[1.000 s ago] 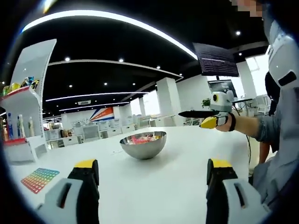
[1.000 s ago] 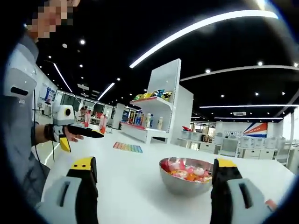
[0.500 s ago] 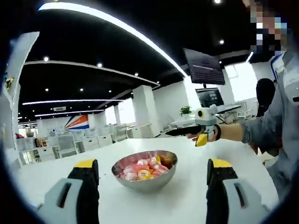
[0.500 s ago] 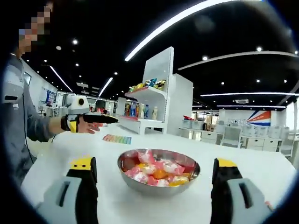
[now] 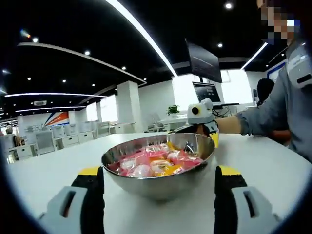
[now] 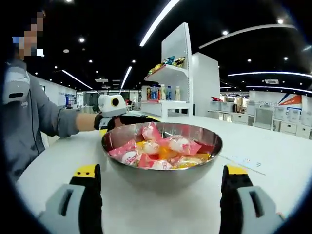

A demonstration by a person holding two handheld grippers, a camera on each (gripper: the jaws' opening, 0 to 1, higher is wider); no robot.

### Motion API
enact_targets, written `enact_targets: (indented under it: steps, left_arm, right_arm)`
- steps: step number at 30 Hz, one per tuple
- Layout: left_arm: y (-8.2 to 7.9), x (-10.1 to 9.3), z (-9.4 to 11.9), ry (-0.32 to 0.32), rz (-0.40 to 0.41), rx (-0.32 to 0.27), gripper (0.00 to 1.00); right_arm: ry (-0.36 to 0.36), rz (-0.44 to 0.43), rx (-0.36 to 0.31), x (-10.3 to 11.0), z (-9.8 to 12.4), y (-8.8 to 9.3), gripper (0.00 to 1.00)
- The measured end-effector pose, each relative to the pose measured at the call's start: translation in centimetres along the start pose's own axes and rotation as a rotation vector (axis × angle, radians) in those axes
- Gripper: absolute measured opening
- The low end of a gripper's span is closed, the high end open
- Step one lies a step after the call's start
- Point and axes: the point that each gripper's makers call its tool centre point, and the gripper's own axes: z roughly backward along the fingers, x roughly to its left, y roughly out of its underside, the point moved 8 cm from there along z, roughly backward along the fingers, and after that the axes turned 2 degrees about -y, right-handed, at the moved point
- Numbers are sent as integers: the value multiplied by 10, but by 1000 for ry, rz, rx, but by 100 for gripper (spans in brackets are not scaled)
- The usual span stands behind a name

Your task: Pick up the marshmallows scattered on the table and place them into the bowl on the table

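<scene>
The steel bowl (image 5: pixel 158 165) sits on the white counter (image 5: pixel 273 165), right ahead of and between the left gripper (image 5: pixel 158 202)'s fingers (image 5: pixel 90 195), which stand wide apart with nothing between them. In the right gripper view the same bowl (image 6: pixel 162 153) lies between that right gripper (image 6: pixel 162 204)'s spread, empty fingers (image 6: pixel 87 195). So the two grippers face each other across the bowl, each just beyond its far rim as seen from the other.

The marshmallows (image 6: pixel 158 148), pink, white and orange in their wrappers, are heaped inside the bowl; the same sweets (image 5: pixel 156 163) show over the rim in the left gripper view. No loose one is visible on the counter near either pair of fingers.

Judging by that, the gathering looks done or nearly so, and the open fingers suit a release over the bowl or a wait for the next pick.

A shelf unit (image 6: pixel 178 78) with bottles stands well beyond the bowl.
</scene>
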Motion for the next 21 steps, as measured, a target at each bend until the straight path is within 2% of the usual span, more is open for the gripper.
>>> enact_targets:
  steps: [2, 4, 5, 7, 13, 15, 18, 21]
  left_arm:
    - [3, -2, -3, 32, -16, 8, 91]
    - [4, 0, -4, 36, -23, 16, 89]
    - [2, 2, -5, 27, 4, -14, 88]
    - [1, 2, -6, 38, 21, -38, 90]
    - [1, -2, -7, 32, 15, -44, 90]
    - [-1, -4, -7, 32, 13, -31, 90]
    - [-3, -8, -7, 31, 17, 19, 90]
    - [-3, -11, -4, 33, 35, 38, 89]
  right_arm:
    - [1, 19, -13, -1, -5, -2, 97]
    - [3, 20, -38, -4, -8, -3, 97]
    - [-2, 17, -45, -5, -10, -4, 97]
    - [-12, 19, -55, -3, -12, -4, 96]
    - [-6, 14, -61, -3, -14, -7, 97]
    - [-6, 6, -60, -2, -14, -8, 97]
    - [-4, 17, -54, 1, -13, -11, 97]
    - [0, 32, -65, 5, -13, -15, 96]
